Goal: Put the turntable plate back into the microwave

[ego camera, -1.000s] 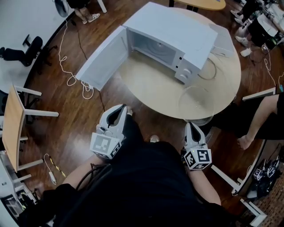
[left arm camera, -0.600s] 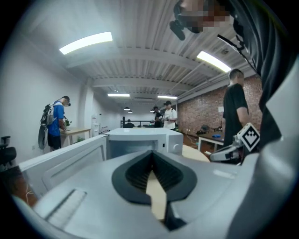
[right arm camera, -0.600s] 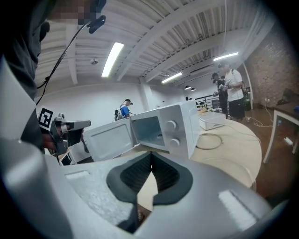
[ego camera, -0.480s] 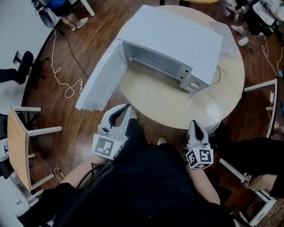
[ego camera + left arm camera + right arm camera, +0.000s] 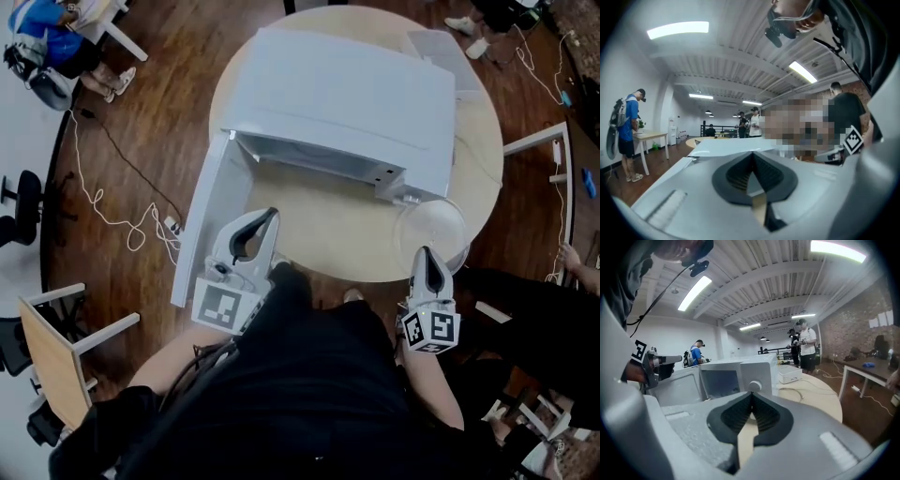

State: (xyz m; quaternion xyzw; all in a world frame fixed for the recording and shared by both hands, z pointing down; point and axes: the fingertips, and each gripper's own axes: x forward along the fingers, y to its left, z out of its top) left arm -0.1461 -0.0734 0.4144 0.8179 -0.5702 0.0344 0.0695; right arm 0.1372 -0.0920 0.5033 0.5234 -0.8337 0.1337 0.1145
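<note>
**Head view**
- Left gripper (image 5: 269,217): one. Your jaws look shut with nothing in them. The tips point at the free edge of the open door.
- Right gripper (image 5: 428,253): one. Your jaws are pressed together and empty.
- Turntable plate (image 5: 431,228): one, clear glass. It lies flat on the table directly ahead of your right gripper's tips, which overlap its near rim. Whether they touch cannot be told. It is round, so it has no long axis.
- Microwave (image 5: 347,94): one, white. It sits ahead of both grippers with its long axis across your line of reach and its opening facing you.
- Door (image 5: 211,216): one. It is swung out towards your left gripper.
- Round table (image 5: 328,234): one, carrying the microwave and the plate.

**Left gripper view**
- Left gripper (image 5: 752,155): the pads meet along one seam with nothing between them.
- Microwave (image 5: 731,145): its white top lies just beyond the tips.

**Right gripper view**
- Right gripper (image 5: 751,395): the jaws are fully together and empty.
- Microwave (image 5: 740,376): straight ahead of the tips.
- Knob (image 5: 754,386): one shows, just past the tips.
- The plate does not show here.
</note>
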